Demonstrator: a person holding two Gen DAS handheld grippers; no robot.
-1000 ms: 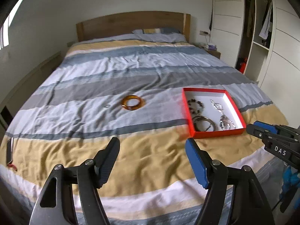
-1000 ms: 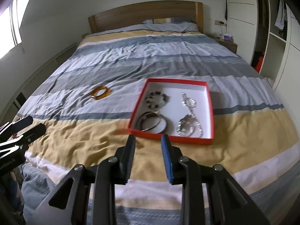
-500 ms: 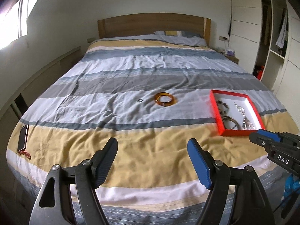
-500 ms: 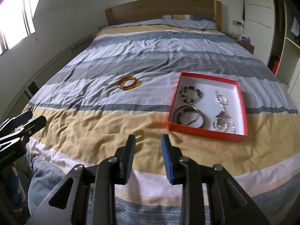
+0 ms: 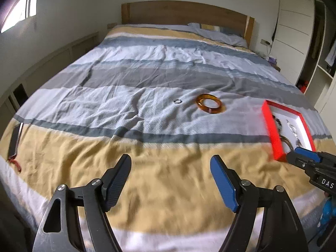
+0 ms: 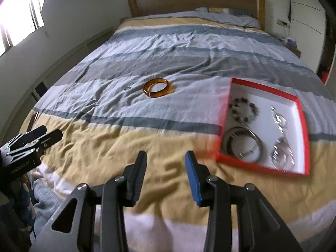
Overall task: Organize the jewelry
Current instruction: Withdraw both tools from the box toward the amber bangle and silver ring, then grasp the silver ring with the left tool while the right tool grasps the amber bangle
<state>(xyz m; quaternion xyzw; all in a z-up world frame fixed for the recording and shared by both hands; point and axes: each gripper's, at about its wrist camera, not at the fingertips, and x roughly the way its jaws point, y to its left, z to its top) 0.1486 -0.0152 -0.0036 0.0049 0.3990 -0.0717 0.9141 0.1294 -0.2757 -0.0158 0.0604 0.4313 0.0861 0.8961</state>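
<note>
An amber bangle (image 5: 210,105) lies on the striped bedspread, with a small silver ring (image 5: 177,101) just left of it. The bangle (image 6: 158,88) and ring (image 6: 127,88) also show in the right wrist view. A red-rimmed white tray (image 6: 260,87) at the right holds a beaded bracelet (image 6: 243,109), silver bangles (image 6: 241,145) and silver chains (image 6: 281,147). My left gripper (image 5: 171,168) is open and empty over the yellow stripe near the bed's foot. My right gripper (image 6: 166,163) is open and empty, left of the tray's near corner.
A dark phone with a red strap (image 5: 14,140) lies at the bed's left edge. The wooden headboard (image 5: 184,12) and pillows (image 5: 218,33) are at the far end. Wardrobes (image 5: 298,31) stand to the right. A nightstand (image 6: 292,44) sits beside the bed.
Both views have swung left, so the tray and bangle sit further right in frame. The right gripper's jaws have opened wider. The left gripper stays open.
</note>
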